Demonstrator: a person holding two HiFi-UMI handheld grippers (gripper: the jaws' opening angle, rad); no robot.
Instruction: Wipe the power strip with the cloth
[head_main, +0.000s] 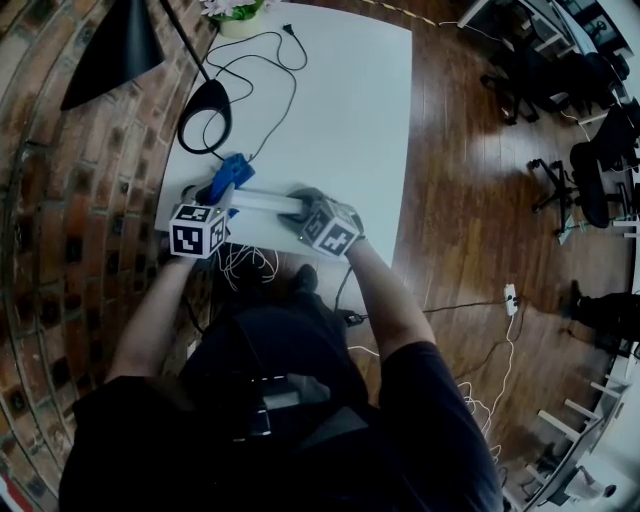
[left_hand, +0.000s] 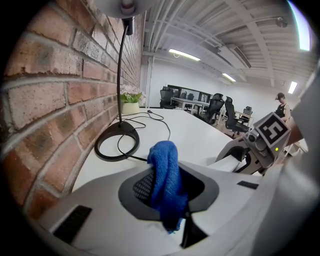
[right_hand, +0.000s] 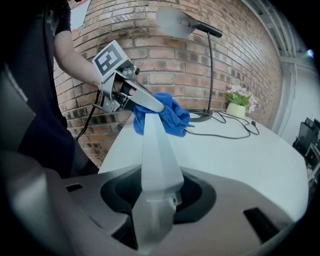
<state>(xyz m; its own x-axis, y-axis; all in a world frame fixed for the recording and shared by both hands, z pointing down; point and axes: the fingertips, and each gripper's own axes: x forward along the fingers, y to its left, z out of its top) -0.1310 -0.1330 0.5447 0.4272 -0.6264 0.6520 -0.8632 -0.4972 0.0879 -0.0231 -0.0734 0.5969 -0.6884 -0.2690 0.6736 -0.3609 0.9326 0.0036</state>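
Note:
A white power strip (head_main: 262, 201) is held lengthwise over the near edge of the white table (head_main: 350, 100). My right gripper (head_main: 304, 207) is shut on its right end; in the right gripper view the strip (right_hand: 154, 145) runs straight out from the jaws. A blue cloth (head_main: 230, 174) is bunched on the strip's left end. My left gripper (head_main: 224, 196) is shut on that cloth, which fills its jaws in the left gripper view (left_hand: 167, 182). From the right gripper view the cloth (right_hand: 172, 117) drapes over the strip's far end, under the left gripper (right_hand: 131, 99).
A black desk lamp stands with its ring base (head_main: 205, 118) at the table's left, its cord looping across the top. A flower pot (head_main: 238, 16) sits at the far edge. A brick wall (head_main: 70, 180) runs close on the left. Office chairs (head_main: 600, 160) stand on the wood floor at right.

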